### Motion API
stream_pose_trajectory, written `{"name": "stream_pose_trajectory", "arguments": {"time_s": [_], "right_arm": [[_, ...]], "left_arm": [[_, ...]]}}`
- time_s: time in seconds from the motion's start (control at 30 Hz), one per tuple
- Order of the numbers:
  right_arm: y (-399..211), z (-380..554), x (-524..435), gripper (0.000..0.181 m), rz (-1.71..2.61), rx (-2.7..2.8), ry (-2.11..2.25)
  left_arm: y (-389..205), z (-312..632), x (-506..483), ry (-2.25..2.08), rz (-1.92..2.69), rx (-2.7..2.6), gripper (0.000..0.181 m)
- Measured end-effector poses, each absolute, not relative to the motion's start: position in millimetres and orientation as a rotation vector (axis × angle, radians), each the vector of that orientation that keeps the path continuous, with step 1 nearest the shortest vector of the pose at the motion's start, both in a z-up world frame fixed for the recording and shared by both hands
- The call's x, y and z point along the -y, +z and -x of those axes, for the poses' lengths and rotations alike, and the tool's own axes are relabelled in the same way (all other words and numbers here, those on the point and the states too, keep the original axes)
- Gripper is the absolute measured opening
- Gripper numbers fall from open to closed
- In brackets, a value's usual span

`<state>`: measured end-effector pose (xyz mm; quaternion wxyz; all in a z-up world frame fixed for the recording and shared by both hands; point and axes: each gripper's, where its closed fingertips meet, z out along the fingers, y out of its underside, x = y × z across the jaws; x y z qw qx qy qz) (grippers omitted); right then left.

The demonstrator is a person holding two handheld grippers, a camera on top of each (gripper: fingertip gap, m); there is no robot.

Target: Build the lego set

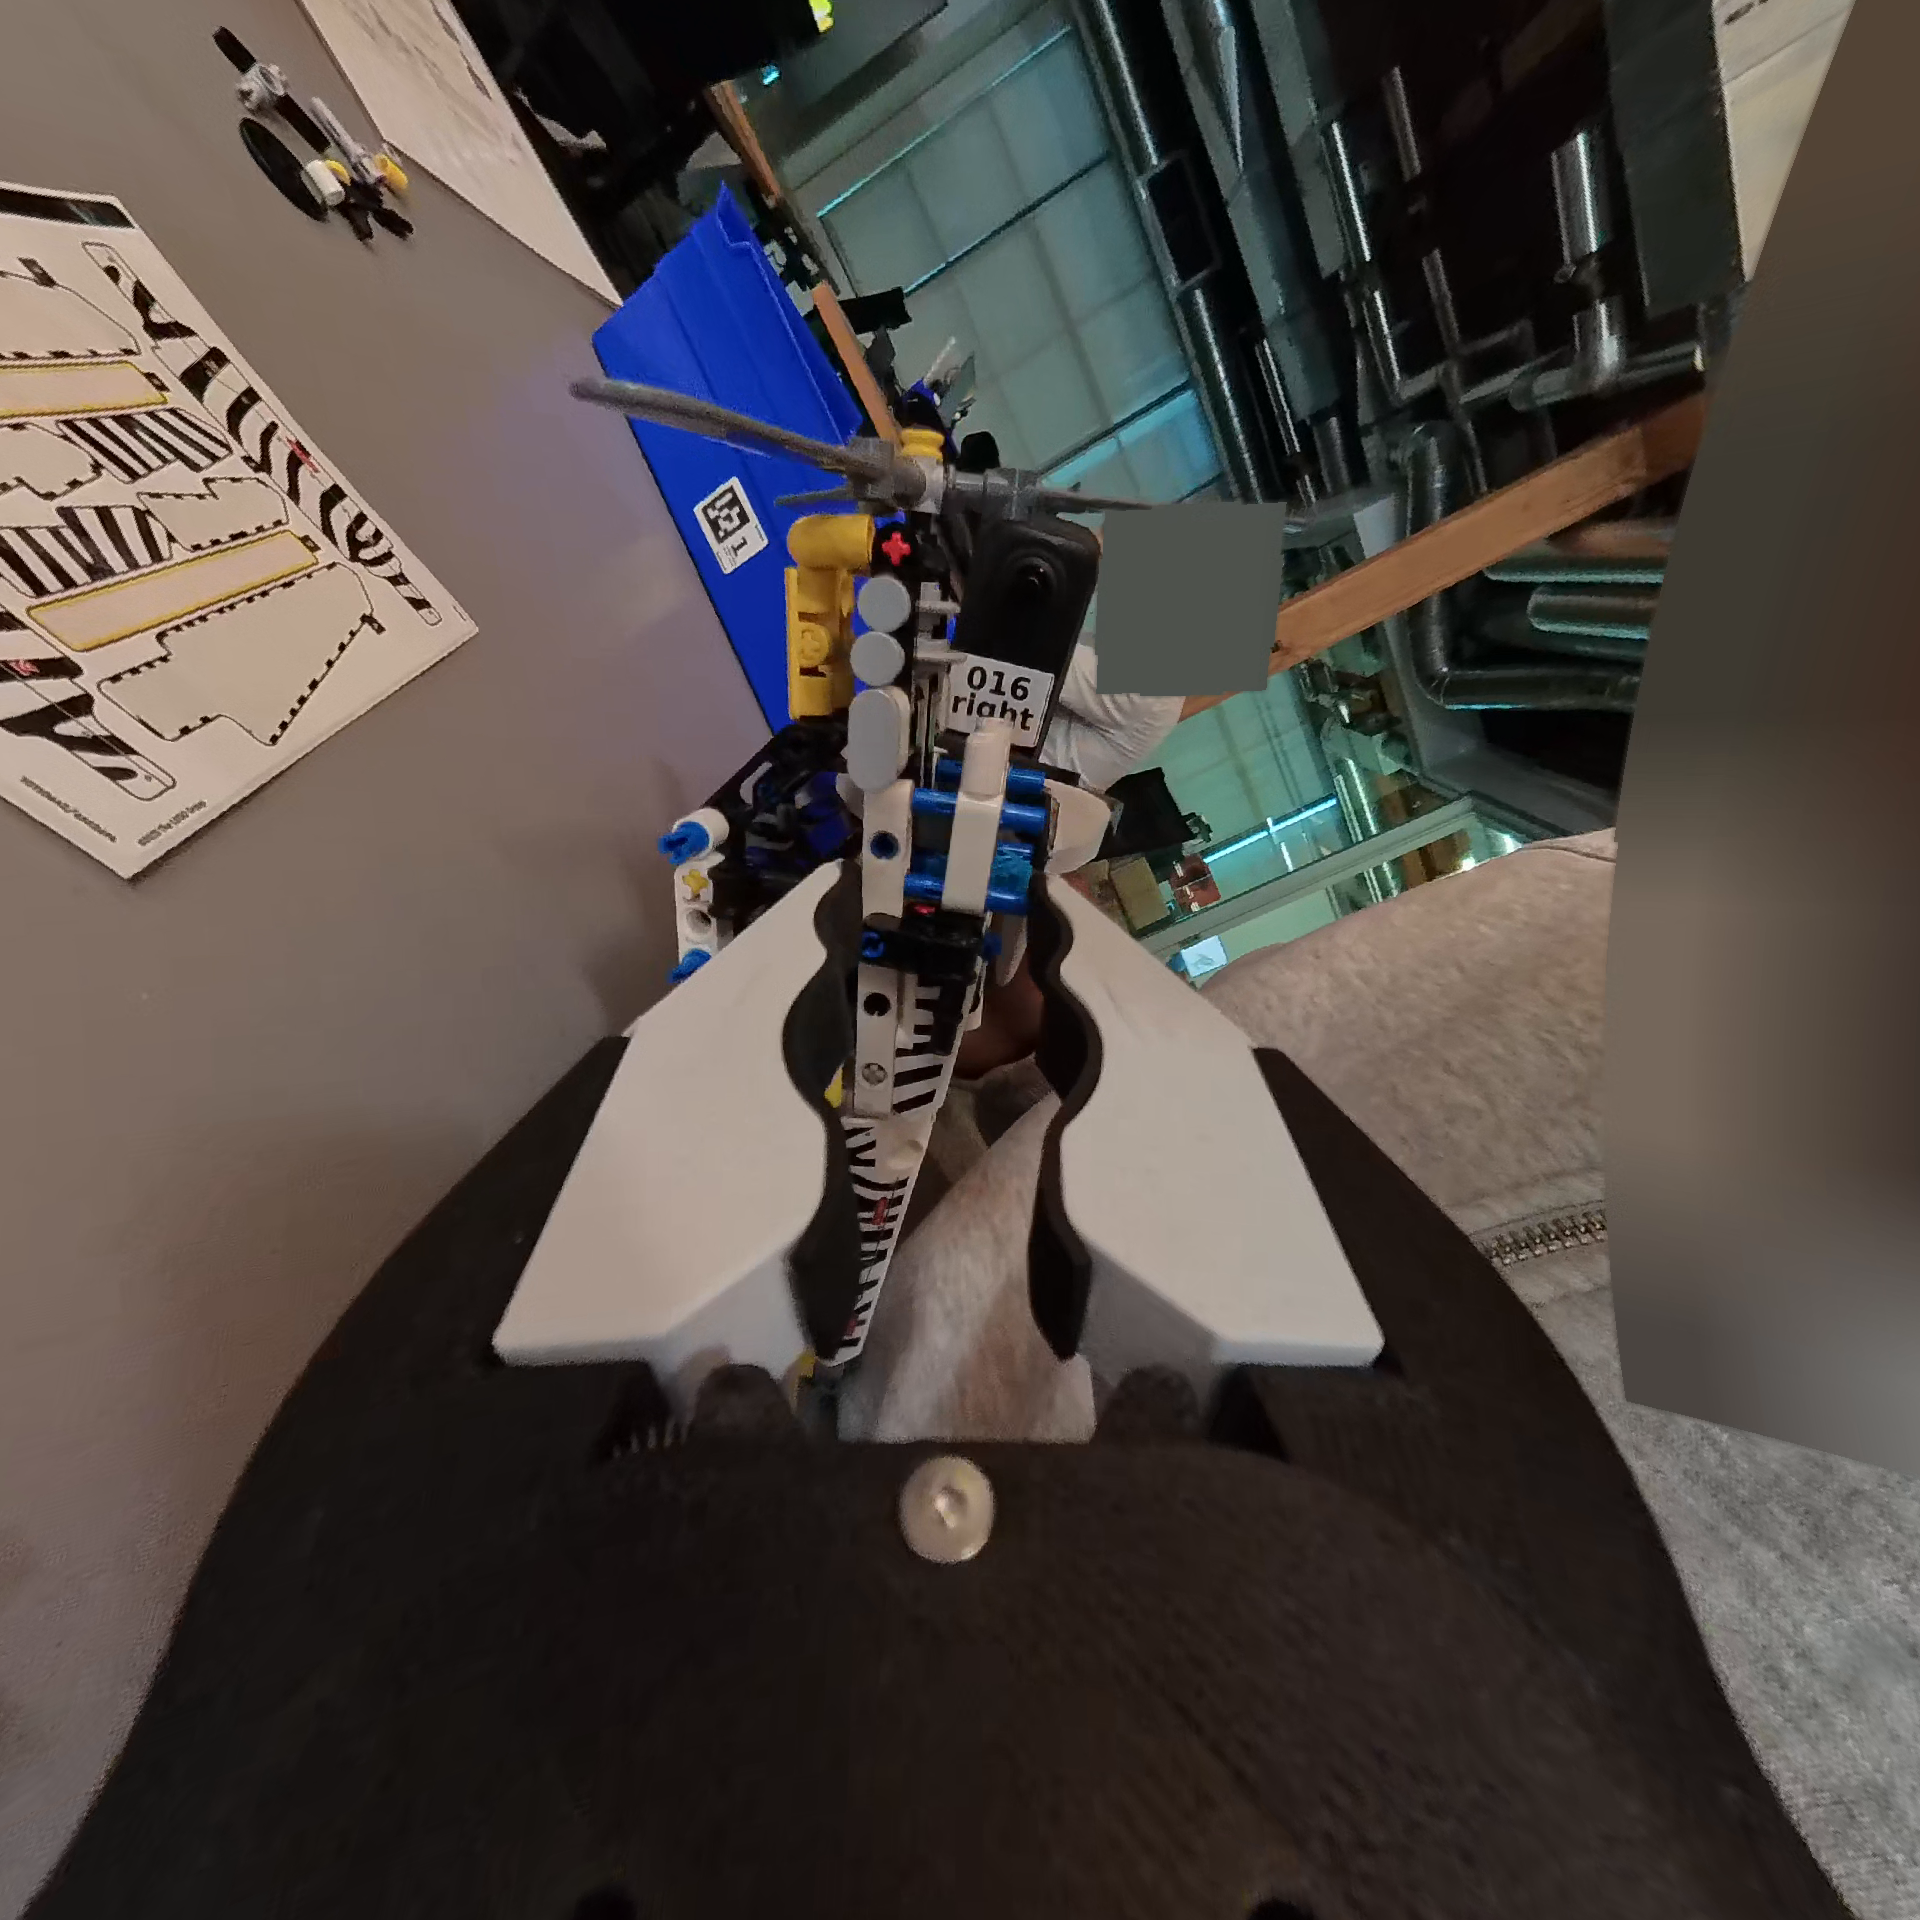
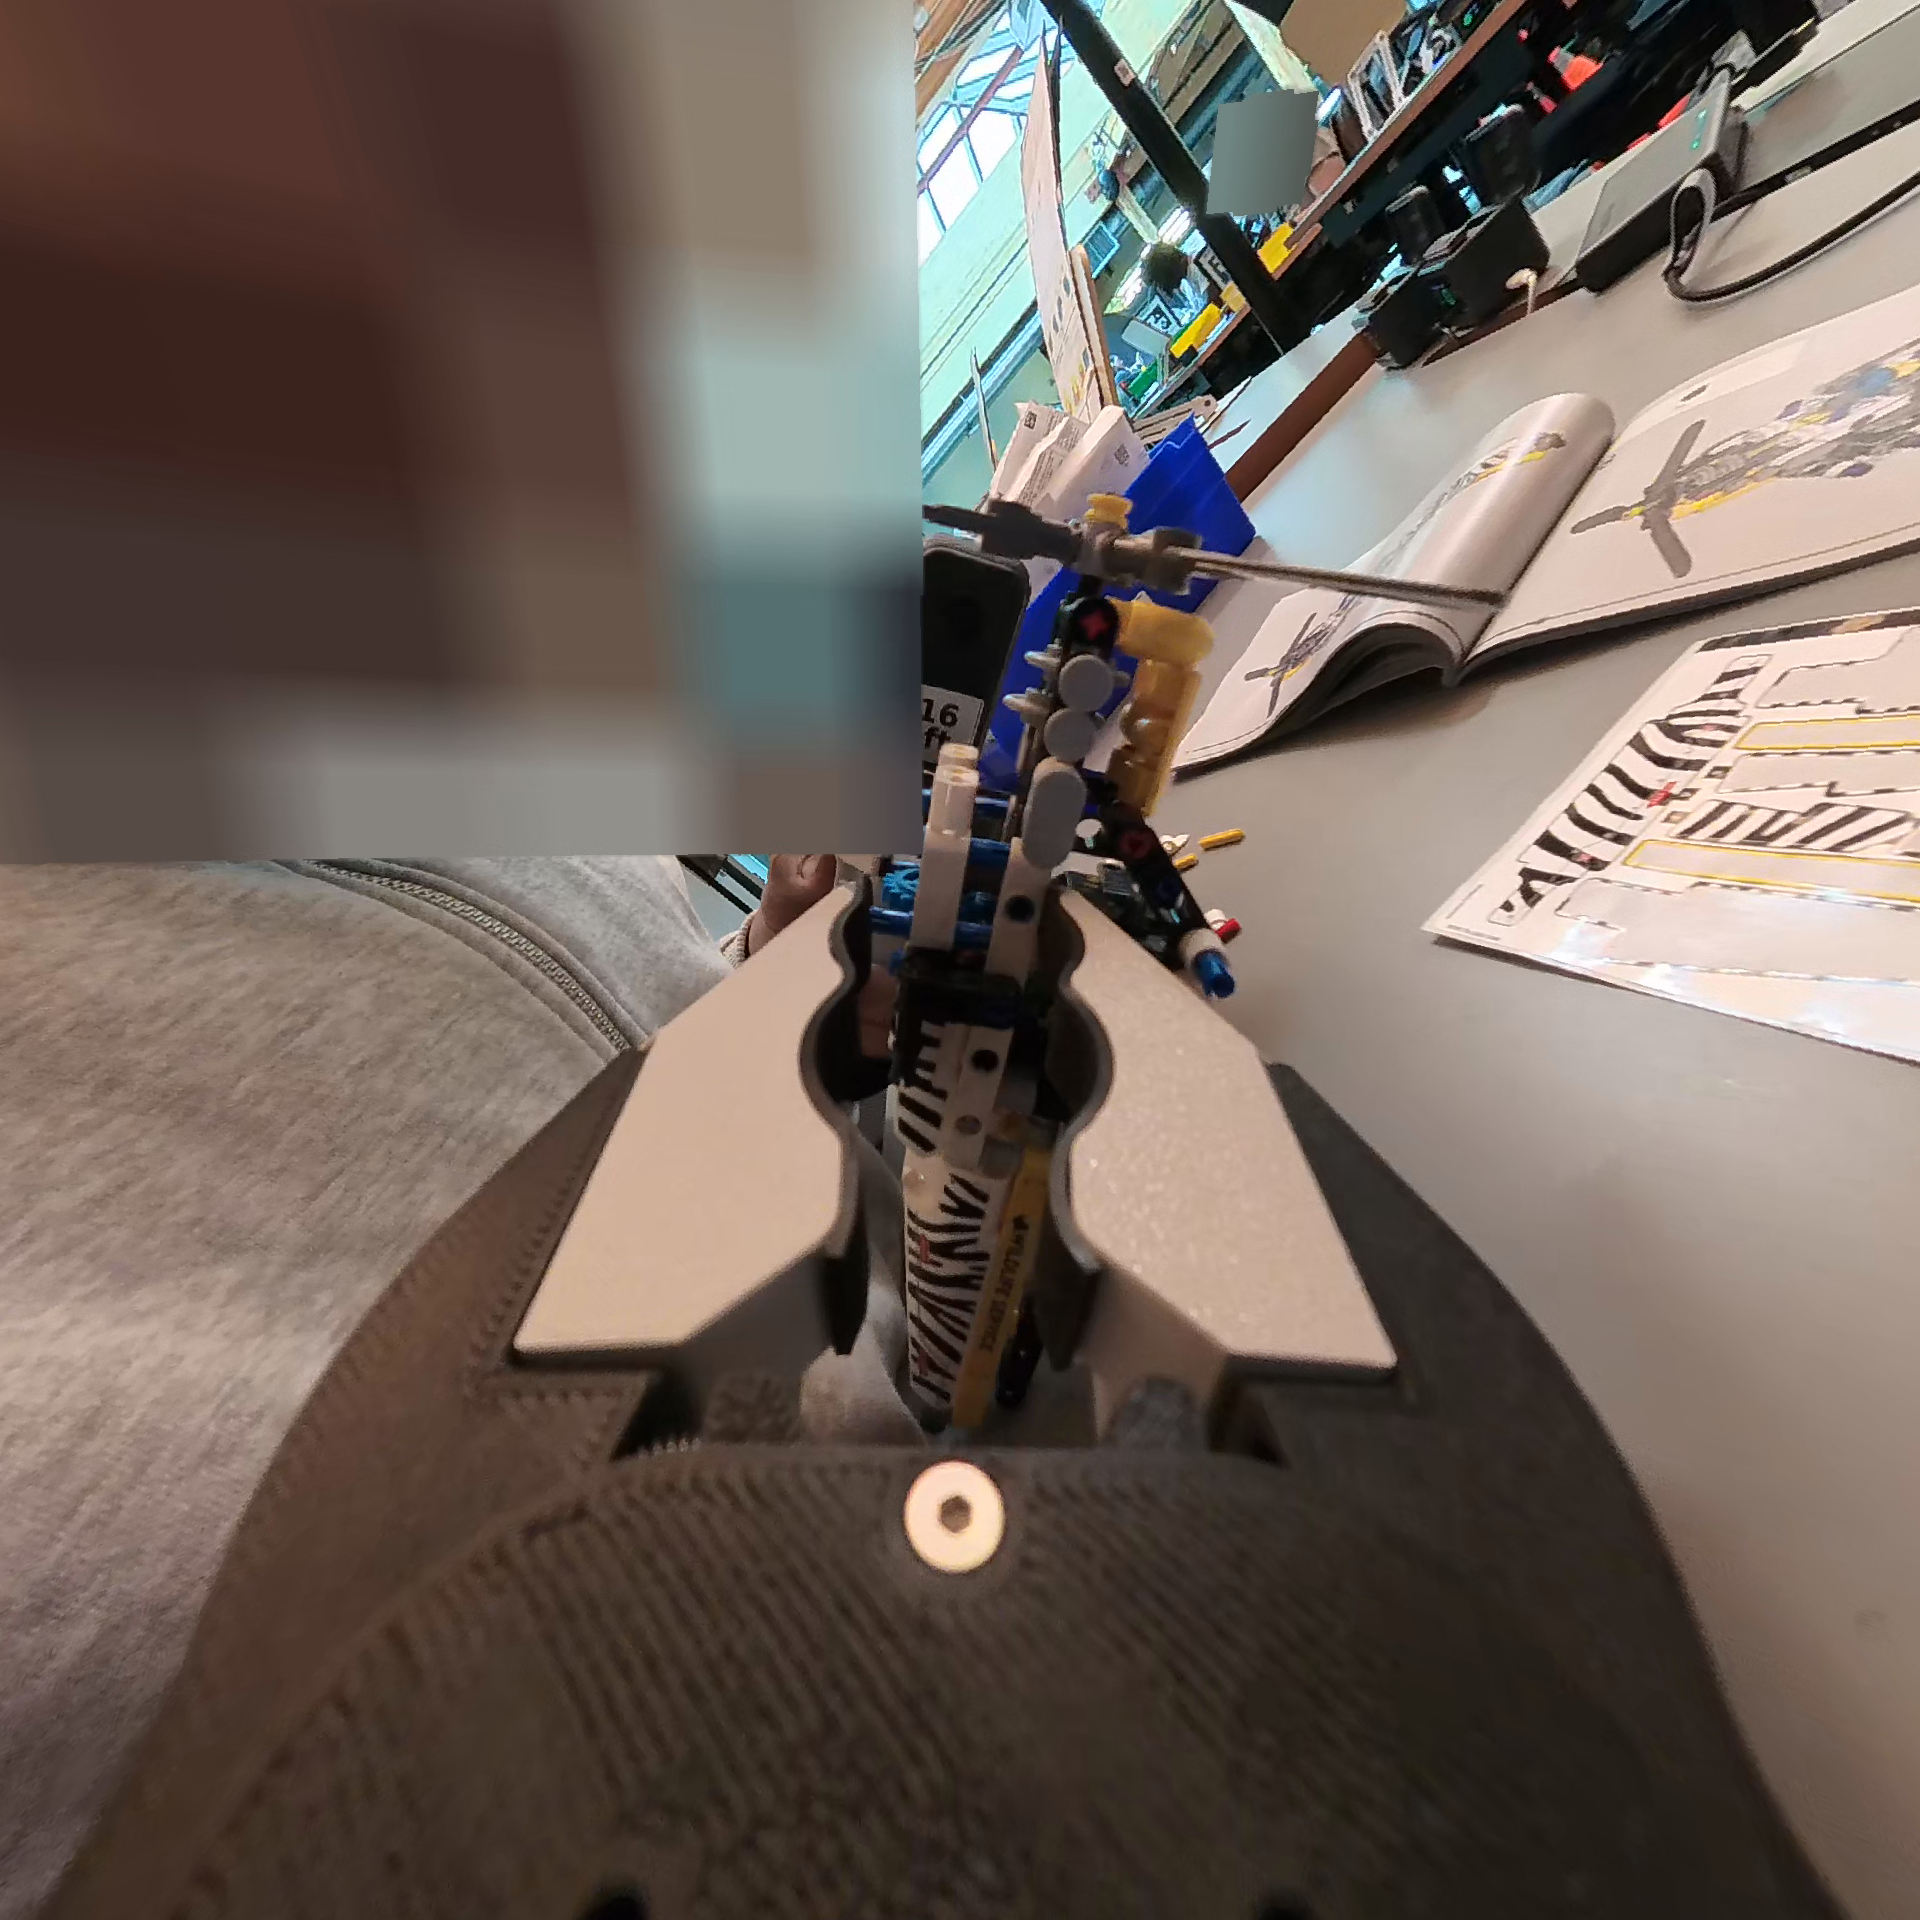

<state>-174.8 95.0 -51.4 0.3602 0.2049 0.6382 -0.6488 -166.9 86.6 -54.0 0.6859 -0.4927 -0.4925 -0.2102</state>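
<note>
A lego helicopter model (image 1: 894, 665) with a zebra-striped white body, yellow and blue parts and a grey rotor (image 1: 727, 416) is held in the air between both grippers. My left gripper (image 1: 940, 914) is shut on its striped body. My right gripper (image 2: 966, 914) is shut on the same model (image 2: 1070, 727) from the opposite side; its rotor (image 2: 1299, 577) points toward the table. Each view shows the other gripper's black camera behind the model, in the left wrist view (image 1: 1023, 592) and in the right wrist view (image 2: 966, 623).
On the grey table lie a zebra sticker sheet (image 1: 156, 520) (image 2: 1714, 790), an open instruction booklet (image 2: 1558, 520), loose small parts (image 1: 322, 156) (image 2: 1216, 840) and a blue bin (image 1: 727, 343). A person's grey sweater (image 2: 312, 1143) is close behind the grippers. The tips of both grippers are at nearly the same place.
</note>
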Motion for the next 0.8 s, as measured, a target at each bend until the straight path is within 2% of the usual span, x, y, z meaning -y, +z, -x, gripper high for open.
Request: {"name": "stream_pose_trajectory", "arguments": {"time_s": [0.47, 0.8], "right_arm": [[-53.5, 174.4, -91.4, 0.031, -0.531, -1.770, -1.649], [-52.9, 176.5, -94.7, 0.029, -0.570, -1.655, -1.641]], "left_arm": [[-54.2, 169.4, -82.0, -0.489, 1.026, 1.101, 0.028], [-52.6, 171.5, -83.9, -0.477, 1.020, 1.080, 0.032]]}}
